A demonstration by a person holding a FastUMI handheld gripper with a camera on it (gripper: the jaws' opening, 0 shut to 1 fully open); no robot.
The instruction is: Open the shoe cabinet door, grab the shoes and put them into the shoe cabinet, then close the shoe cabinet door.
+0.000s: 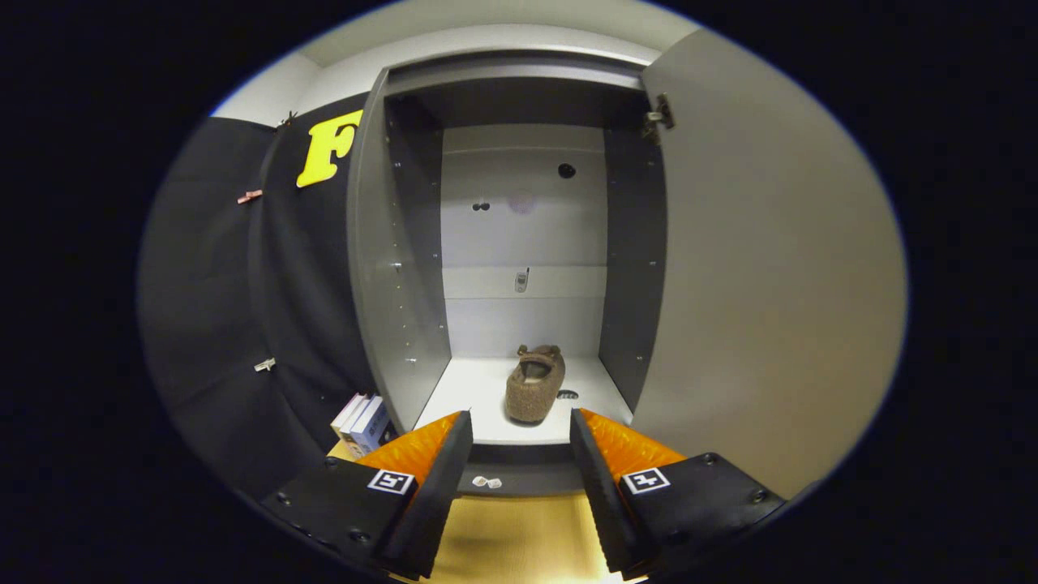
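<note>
The gripper (519, 442) is spread apart, holding nothing. A brown shoe (535, 384) sits at twelve o'clock, on the cabinet (405, 324) floor. Stowing seems finished; next, swing the door (770, 284) at two o'clock shut.

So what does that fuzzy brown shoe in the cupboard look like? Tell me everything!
The shoe is a brown slipper that looks woolly and nubbly, with a darker opening on top. It sits flat on the pale bottom shelf of the open cabinet, pointing lengthways into it. Nothing touches it but the shelf. The gripper is open, its fingers spread just short of the shelf.
</note>
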